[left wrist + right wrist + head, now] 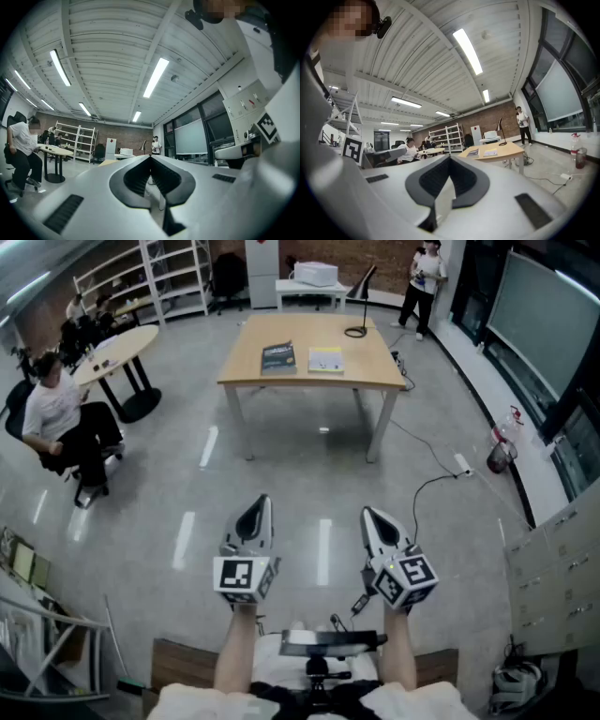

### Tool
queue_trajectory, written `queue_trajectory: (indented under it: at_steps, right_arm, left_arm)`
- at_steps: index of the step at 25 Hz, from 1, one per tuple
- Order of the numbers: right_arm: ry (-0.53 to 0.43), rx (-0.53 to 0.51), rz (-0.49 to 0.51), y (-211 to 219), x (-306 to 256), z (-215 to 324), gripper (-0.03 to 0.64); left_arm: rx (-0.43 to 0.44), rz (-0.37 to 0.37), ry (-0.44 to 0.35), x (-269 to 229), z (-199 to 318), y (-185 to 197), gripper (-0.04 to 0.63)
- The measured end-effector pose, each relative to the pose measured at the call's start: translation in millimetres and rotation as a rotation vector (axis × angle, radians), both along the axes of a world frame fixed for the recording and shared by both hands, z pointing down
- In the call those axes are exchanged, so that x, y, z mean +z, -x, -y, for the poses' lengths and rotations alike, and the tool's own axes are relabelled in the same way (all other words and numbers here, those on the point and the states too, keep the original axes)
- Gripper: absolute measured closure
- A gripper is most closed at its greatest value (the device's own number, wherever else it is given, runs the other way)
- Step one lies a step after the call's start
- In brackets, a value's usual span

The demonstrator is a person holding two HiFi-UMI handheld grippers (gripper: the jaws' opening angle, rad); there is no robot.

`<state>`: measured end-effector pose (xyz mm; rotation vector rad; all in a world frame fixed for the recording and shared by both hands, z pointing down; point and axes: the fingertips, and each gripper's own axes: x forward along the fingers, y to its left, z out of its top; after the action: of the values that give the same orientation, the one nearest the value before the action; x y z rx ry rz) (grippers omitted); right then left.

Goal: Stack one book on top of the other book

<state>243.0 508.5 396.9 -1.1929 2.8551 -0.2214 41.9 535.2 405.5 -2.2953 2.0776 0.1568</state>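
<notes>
Two books lay side by side on the wooden table (309, 332), close to its near edge. The dark-covered book (278, 357) sat left of the edge's middle and the pale yellow-and-white book (325, 359) just beside it to the right. A narrow strip of bare tabletop showed between them, and neither rested on the other. A black desk lamp (357, 306) stood toward the table's far right corner.

Both grippers were held out over the grey floor (309, 479), well short of the table and apart from each other. The left gripper (262, 505) had its jaws pressed together tip to tip with nothing between them. The right gripper (368, 515) was closed the same way and also empty. In the right gripper view the table and both books showed beyond its closed tips.

Off to the left a seated person (58, 418) faced a round table (117, 352). A standing person (424, 282) was beyond the table's far right corner. A dark cable (427, 486) trailed across the floor on the right.
</notes>
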Motion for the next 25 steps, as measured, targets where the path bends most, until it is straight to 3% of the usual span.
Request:
queue_trajectory:
  at_steps: [15, 25]
  right_arm:
    - [0.028, -0.063, 0.084, 0.9, 3.5, 5.3, 0.621]
    - [0.078, -0.040, 0.142, -37.9, 14.1, 33.4, 0.621]
  left_arm:
    - [0.036, -0.005, 0.024, -8.1, 7.2, -22.4, 0.588]
    - [-0.003, -0.047, 0.037, 5.6, 20.1, -39.1, 0.588]
